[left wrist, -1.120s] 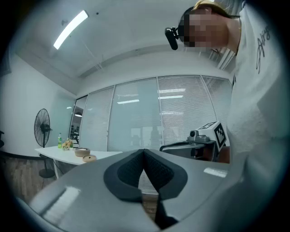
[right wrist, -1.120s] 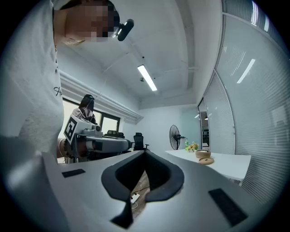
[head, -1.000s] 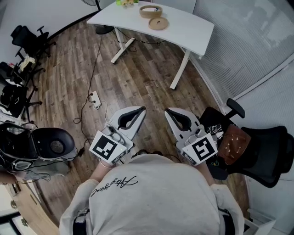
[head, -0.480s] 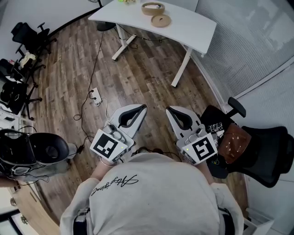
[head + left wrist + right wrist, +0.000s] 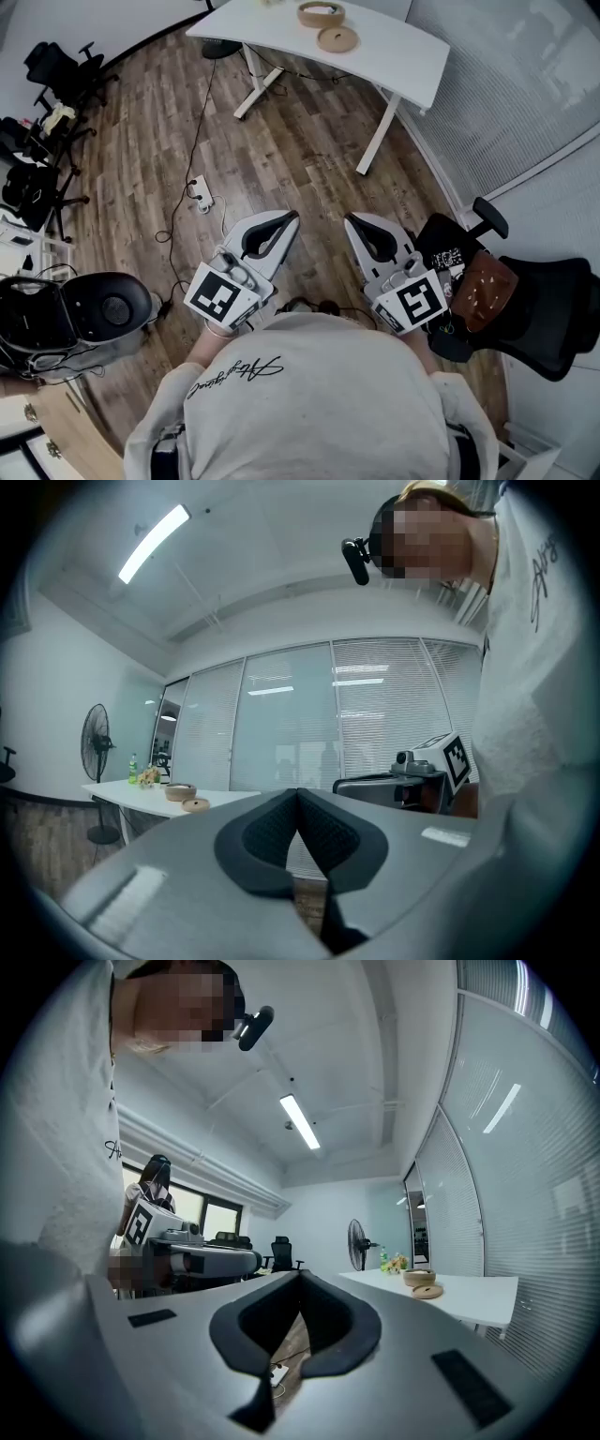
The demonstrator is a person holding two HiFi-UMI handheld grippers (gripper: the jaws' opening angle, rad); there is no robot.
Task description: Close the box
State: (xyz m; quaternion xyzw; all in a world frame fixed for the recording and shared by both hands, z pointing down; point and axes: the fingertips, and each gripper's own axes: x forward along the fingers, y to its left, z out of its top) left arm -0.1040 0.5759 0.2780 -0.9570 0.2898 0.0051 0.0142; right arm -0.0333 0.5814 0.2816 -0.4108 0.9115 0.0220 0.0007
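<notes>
Left gripper [image 5: 298,792] — jaws pressed together, nothing between them. Right gripper [image 5: 300,1275] — the same, tips meeting, empty. Both are held level, side by side in front of the person's chest, over the wood floor [image 5: 281,141]. The box [image 5: 321,13], round and wooden, sits open on the white table [image 5: 403,56], well ahead of both grippers. Its lid [image 5: 337,38] lies just beside it.

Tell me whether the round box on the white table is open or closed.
Open. The round box shows its pale inside, and its lid lies flat beside it on the white table.
</notes>
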